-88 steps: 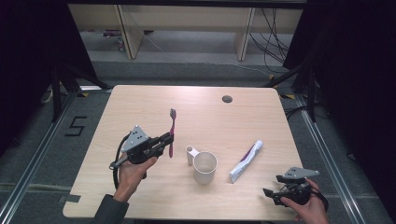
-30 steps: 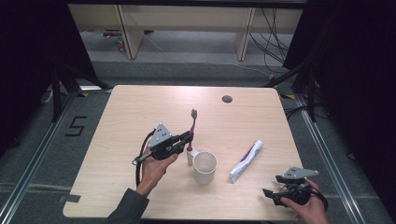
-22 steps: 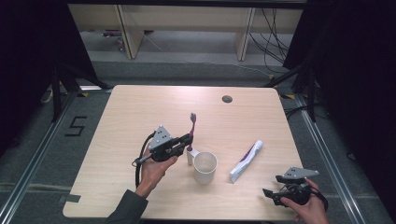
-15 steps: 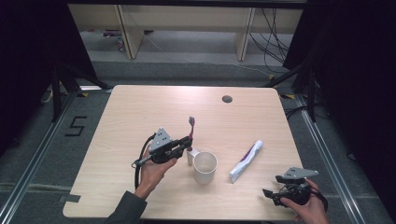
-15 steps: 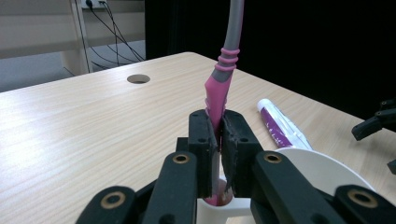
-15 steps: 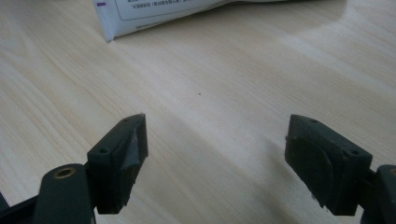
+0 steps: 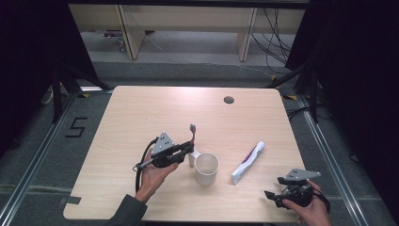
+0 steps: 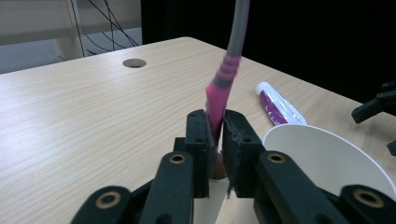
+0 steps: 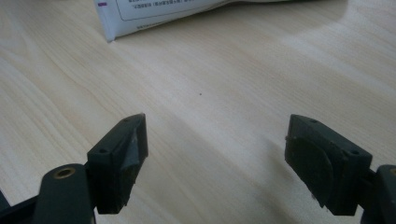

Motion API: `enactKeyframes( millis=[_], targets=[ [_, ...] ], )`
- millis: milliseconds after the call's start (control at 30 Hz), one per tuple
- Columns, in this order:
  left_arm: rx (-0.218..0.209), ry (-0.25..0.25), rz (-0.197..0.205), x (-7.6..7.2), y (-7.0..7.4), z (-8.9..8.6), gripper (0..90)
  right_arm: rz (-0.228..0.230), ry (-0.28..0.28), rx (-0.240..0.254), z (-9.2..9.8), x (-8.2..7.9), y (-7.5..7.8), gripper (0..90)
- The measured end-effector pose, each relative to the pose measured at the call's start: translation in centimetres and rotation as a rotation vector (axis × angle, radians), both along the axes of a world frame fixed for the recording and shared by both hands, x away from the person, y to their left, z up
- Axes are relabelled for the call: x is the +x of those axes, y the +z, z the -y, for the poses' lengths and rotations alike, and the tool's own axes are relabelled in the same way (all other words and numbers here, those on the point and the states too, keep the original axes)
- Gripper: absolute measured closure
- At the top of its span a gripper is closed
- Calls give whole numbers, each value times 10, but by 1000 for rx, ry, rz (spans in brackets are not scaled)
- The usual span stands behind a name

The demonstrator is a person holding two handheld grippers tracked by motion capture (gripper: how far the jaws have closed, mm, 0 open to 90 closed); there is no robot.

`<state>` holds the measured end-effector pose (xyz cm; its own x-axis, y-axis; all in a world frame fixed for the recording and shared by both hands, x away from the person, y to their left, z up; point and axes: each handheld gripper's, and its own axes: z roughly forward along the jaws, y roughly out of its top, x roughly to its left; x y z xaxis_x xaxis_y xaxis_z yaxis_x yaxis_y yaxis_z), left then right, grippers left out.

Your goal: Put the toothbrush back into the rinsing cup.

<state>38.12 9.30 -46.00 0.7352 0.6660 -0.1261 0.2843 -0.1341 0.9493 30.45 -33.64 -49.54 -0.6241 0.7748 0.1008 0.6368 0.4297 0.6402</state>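
My left gripper [image 8: 215,140] clamps an upright toothbrush [image 8: 223,88] just beside the white cup [image 7: 207,168], my right gripper [image 9: 215,154] rests open; a loose pinch could tip the brush.

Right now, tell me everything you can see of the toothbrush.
The toothbrush has a pink lower handle with ribbed rings, a grey neck and a small head at the top. It looks plastic. It stands nearly upright, clamped low on the handle by the left gripper, just beside the white cup and above the table. Its bristles are too small to make out.
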Motion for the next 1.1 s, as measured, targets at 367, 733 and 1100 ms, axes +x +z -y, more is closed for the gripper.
enactKeyframes(
  millis=[367,733,1100],
  targets=[
    [-28,44,-25,-6,13,-8,422,30,4,-9,1,1,0,221],
    [37,6,-78,-22,24,-25,314,45,15,-11,2,2,-1,221],
    [66,22,-115,-42,9,-49,276,12,-3,3,1,1,0,221]
  ],
)
